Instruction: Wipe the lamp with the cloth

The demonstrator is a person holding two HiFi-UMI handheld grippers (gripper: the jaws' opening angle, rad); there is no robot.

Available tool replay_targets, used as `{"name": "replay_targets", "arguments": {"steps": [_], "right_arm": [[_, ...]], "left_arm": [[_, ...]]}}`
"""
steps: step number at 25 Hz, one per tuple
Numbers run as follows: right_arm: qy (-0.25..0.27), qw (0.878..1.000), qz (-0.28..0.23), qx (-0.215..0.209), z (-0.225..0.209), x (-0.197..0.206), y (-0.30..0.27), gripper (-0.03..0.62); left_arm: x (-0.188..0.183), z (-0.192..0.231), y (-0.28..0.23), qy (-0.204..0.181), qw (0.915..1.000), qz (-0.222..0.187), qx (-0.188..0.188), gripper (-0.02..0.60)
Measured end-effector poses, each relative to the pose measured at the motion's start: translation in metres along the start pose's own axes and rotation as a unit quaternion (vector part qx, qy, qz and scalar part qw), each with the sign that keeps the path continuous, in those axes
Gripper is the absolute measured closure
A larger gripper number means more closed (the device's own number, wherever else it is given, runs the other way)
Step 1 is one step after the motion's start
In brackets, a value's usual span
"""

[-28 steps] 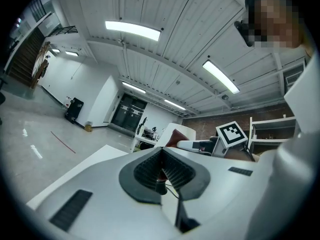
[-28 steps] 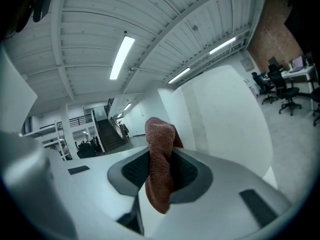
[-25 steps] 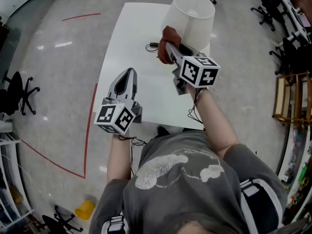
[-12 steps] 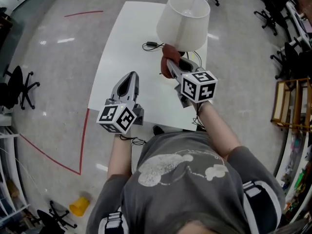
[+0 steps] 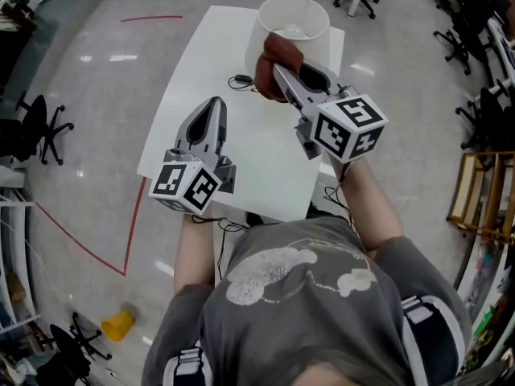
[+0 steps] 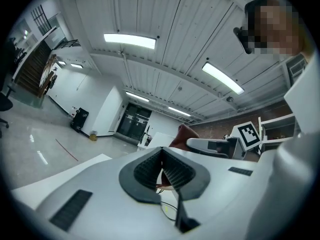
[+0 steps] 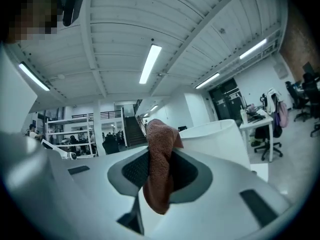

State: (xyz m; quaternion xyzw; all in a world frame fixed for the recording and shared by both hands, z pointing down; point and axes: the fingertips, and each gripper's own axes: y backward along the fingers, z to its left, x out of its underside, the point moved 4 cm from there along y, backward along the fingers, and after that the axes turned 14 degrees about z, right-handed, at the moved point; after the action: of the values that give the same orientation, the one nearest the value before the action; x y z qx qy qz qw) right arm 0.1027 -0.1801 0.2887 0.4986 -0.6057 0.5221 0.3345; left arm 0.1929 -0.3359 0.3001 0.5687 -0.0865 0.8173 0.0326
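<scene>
Right gripper clamped on brown cloth, held at lamp shade's near rim, lamp on white table. Left gripper jaws together, empty, over table. Cloth soft, floppy; shade probably light, tippy, best steadied low.

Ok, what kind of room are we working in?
Probably an open office or lab hall: swivel chairs, a white table on polished floor marked with red tape, and ceiling strip lights.

Near half of the bench is wide open, lamp blocking the far end, cable just left of it.
</scene>
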Motion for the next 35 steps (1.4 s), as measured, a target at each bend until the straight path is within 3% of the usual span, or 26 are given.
{"name": "replay_targets", "arguments": {"steps": [10,23,29,35], "right_arm": [[-0.005,0.992,0.082,-0.094,-0.036,0.061,-0.004,0.497],[-0.009,0.976,0.168,-0.138,-0.093,0.131,0.008,0.497],[-0.020,0.976,0.175,-0.129,-0.099,0.138,0.018,0.497],[-0.025,0.986,0.140,-0.087,-0.099,0.107,0.035,0.497]], "left_arm": [[0.037,-0.028,-0.029,0.003,0.9966,0.014,-0.081,0.574],[0.094,-0.060,-0.045,0.049,0.9847,0.024,-0.166,0.574],[0.109,-0.069,-0.038,0.044,0.9850,0.045,-0.161,0.574],[0.085,-0.058,-0.028,0.026,0.9896,0.030,-0.139,0.574]]}}
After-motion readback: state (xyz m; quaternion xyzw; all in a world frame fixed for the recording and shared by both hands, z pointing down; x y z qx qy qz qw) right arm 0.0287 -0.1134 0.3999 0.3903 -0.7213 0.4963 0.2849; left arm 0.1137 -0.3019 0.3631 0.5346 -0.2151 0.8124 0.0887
